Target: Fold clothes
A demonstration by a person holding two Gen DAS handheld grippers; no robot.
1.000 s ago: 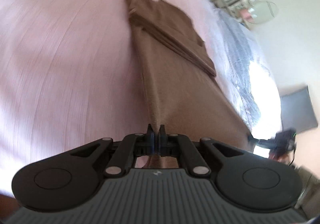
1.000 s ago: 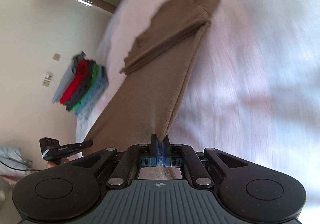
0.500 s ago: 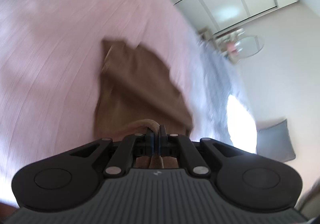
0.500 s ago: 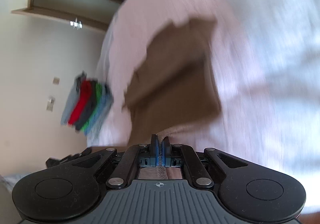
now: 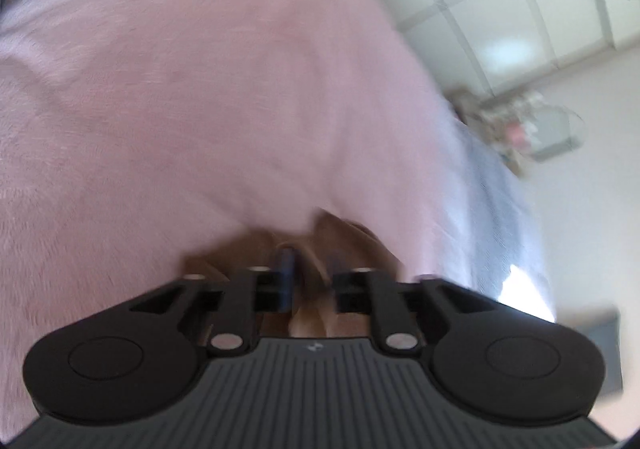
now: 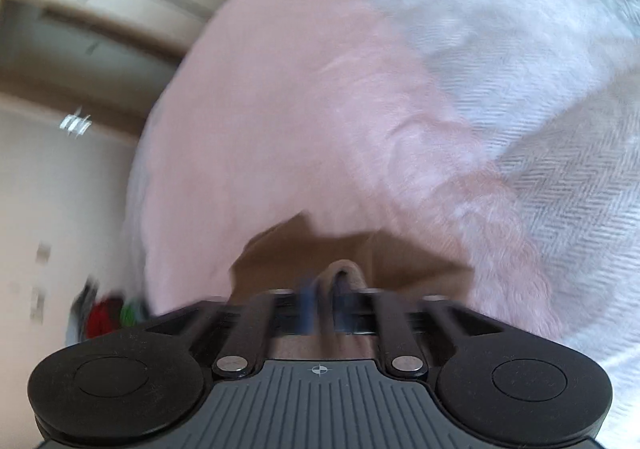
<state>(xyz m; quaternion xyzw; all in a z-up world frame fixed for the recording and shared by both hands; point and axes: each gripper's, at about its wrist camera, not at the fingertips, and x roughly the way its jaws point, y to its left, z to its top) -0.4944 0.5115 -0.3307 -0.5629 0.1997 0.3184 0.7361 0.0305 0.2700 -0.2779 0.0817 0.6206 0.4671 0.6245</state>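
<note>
Left-wrist and right-wrist fisheye views, both smeared by motion. The brown garment (image 6: pixel 400 261) is lying on the pink bedcover (image 5: pixel 200 109), bunched low in each view just ahead of the fingers; only a short, doubled-over part of it is showing. In the left view the same cloth (image 5: pixel 352 241) is appearing as a rounded brown fold beside and between the fingers.

The left gripper (image 5: pixel 310 273) is showing its fingers standing apart, with a clear gap between them and cloth visible in that gap; the fingers are not pressing on it. The right gripper (image 6: pixel 324 305) is showing a narrower gap, with a pale loop of fabric rising between the fingers; blur is making it impossible to tell whether the fingers are pinching that loop or standing just clear of it.

Progress, as a judgement: the garment is looking compact and layered, with at least one fold edge lying across it, which suggests a fold is being laid down or released. How many folds it carries, and whether its edges are lining up, is not readable here. Squaring the bundle may be what is left.

A stack of red, green and grey clothes (image 6: pixel 108 317) is lying at the bed's edge. The cloth is looking thin, matte and limp, sagging into soft ridges.
</note>
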